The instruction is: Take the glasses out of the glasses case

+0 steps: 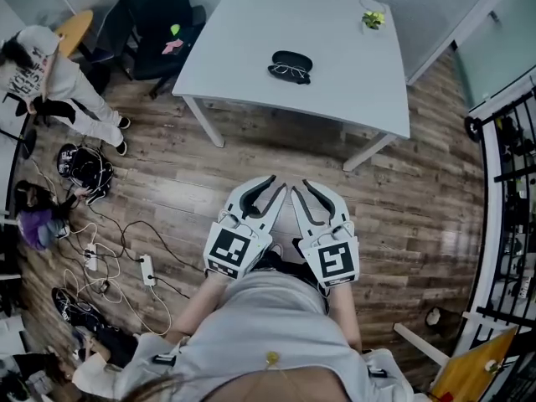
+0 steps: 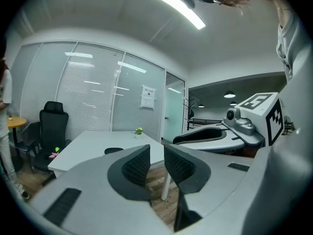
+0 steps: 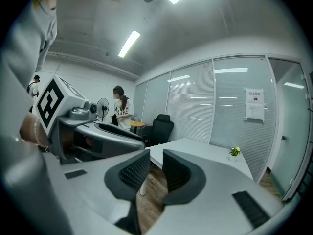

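the white table (image 1: 251,57) stands well ahead of us, across a stretch of wood floor (image 1: 251,157) with nothing on it between us and the table. on the table top lies the black glasses case (image 1: 292,58), and the glasses (image 1: 290,73) sit at its near edge, touching it; we cannot tell whether the case is open. a small potted plant (image 1: 373,19) stands at the far corner of the table, well apart from the case. a black office chair (image 1: 159,19) is at the table's left end, with a round yellow table (image 1: 74,30) beyond it. a person in light clothes (image 1: 59,82) is at the far left. bags, cables and a power strip (image 1: 146,269) are spread over the floor to our left, and a black rack (image 1: 511,141) lines the right side.

we hold both claws side by side close to our body, over the floor and well short of the table. the left gripper (image 1: 278,182) has its jaws almost together, with only a narrow slit between the ribbed pads (image 2: 136,166); floor shows through the slit and nothing is in it. the right gripper (image 1: 298,186) is the same: pads (image 3: 133,173) a thin gap apart, gripping nothing, touching nothing.
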Motion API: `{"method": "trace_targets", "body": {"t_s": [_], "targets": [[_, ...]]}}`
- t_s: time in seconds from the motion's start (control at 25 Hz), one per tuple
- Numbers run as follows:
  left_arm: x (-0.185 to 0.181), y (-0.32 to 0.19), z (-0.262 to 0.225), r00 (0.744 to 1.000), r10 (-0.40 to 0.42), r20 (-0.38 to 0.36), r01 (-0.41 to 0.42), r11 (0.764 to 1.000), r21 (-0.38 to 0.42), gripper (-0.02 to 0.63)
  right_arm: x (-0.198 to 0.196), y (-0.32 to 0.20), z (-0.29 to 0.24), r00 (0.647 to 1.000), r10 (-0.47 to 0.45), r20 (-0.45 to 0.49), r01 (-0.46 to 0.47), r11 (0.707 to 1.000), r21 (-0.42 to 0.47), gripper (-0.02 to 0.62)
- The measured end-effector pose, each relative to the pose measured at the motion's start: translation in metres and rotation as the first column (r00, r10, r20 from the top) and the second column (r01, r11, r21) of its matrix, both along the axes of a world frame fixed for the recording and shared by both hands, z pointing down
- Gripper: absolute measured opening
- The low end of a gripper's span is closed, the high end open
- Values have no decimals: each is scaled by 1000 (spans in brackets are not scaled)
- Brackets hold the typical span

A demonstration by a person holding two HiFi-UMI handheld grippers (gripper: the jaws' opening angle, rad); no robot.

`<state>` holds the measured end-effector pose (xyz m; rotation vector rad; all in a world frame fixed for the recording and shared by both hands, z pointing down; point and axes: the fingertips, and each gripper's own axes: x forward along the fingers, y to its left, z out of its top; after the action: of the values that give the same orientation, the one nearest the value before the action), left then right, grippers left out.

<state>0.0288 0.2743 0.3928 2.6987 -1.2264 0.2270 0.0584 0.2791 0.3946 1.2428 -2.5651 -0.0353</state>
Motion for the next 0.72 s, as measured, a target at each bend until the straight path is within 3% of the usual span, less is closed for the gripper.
{"method": "trace_targets", "body": {"t_s": [0.72], "targets": [[-39,-158,0,992,126,-5,-126,992,3,89,-43,-159,-3,994,100,-44,-99,995,12,67]]}}
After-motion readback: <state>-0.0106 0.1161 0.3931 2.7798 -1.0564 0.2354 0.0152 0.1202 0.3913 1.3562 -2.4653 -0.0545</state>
